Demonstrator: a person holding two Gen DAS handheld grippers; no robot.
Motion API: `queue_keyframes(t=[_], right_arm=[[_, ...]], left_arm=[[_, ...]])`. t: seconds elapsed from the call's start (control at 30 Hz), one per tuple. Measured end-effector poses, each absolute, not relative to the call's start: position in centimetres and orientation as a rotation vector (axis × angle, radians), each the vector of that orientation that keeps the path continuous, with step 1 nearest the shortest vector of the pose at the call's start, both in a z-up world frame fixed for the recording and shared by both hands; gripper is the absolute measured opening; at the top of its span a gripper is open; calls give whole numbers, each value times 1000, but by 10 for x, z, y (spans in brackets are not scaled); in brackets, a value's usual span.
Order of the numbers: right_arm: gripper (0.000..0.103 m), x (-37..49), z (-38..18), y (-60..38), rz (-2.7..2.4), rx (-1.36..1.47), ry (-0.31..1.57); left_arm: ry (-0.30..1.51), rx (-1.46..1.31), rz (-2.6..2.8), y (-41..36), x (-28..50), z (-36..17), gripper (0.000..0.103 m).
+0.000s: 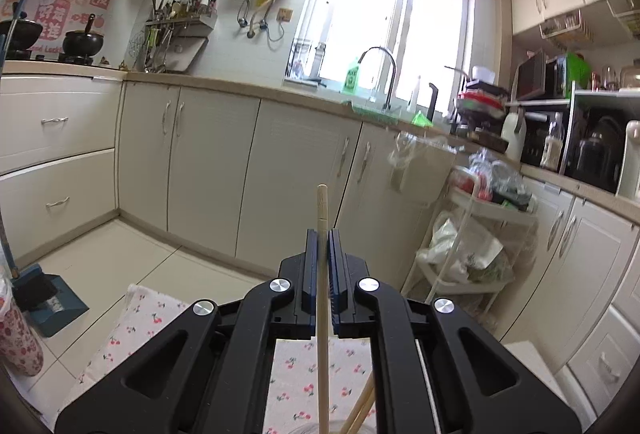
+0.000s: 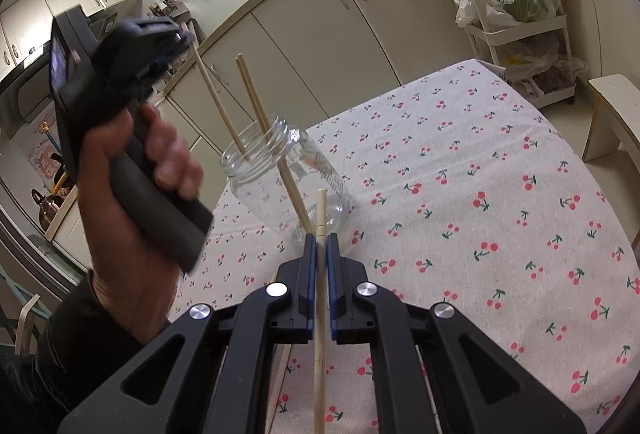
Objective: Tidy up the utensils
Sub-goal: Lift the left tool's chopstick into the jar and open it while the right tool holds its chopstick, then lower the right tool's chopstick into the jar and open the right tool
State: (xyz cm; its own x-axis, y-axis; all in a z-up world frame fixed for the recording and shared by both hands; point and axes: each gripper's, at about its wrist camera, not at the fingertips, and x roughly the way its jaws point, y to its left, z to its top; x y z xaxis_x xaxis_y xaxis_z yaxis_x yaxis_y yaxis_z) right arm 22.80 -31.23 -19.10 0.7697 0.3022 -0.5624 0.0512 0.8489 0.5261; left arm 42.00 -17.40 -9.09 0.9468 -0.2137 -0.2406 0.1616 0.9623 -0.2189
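Chopsticks [image 2: 320, 274] sit clamped in both my tools, left tool [image 2: 182, 37] lowering its chopstick [image 2: 218, 101] into the jar [image 2: 280, 169] just ahead, whose rim could get clipped and tip.

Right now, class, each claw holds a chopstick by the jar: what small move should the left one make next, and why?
Probably lower the left claw a little. Its chopstick already has its tip just inside the jar mouth, beside two chopsticks standing in the jar, so sinking it before release seems safest.
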Motion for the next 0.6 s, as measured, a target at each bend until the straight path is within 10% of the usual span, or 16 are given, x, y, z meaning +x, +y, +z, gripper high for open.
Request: queue_keyframes(t=[0.37, 0.6], right_arm=[[6, 255, -149, -321, 125, 552, 543], [6, 283, -105, -321, 103, 561, 387]], left_arm=[[363, -103, -260, -163, 389, -118, 7], [413, -103, -262, -128, 354, -125, 28]])
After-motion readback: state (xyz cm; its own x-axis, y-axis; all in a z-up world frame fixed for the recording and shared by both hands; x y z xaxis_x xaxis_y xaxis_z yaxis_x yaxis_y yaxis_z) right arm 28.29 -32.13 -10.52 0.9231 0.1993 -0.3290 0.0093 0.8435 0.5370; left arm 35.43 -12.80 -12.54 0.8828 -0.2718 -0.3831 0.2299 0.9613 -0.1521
